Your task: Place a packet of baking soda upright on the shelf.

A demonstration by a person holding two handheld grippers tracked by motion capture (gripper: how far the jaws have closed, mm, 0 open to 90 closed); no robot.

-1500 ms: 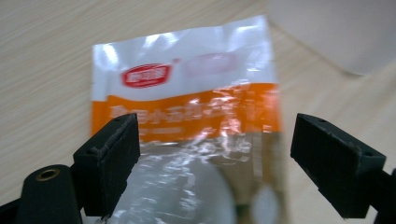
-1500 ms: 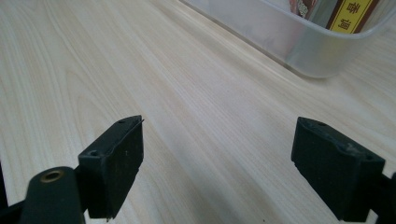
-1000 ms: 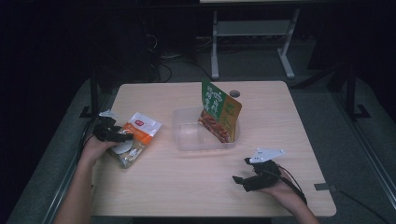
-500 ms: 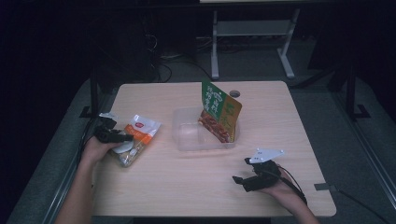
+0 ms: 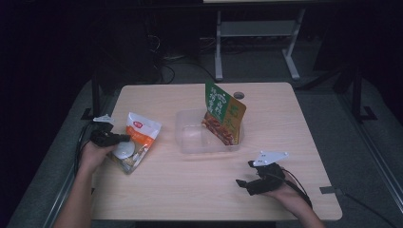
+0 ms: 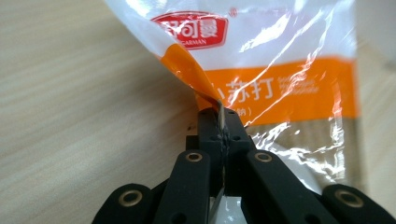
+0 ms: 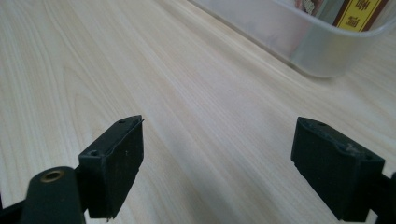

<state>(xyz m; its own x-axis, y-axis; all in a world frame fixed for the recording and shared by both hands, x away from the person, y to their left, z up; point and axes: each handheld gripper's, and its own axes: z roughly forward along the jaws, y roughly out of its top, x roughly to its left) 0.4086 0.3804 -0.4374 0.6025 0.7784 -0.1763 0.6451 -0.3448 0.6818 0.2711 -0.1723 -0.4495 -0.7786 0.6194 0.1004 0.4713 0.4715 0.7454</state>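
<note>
A: Where is the snack bag (image 5: 138, 140) being held?

B: At frame left, its edge is being clamped by the left gripper (image 5: 124, 138) fingers; the clear tray (image 5: 186, 142) is lying rightward.

A: And the right gripper (image 5: 243, 183)?

B: Lower right, fingers apart.
</note>
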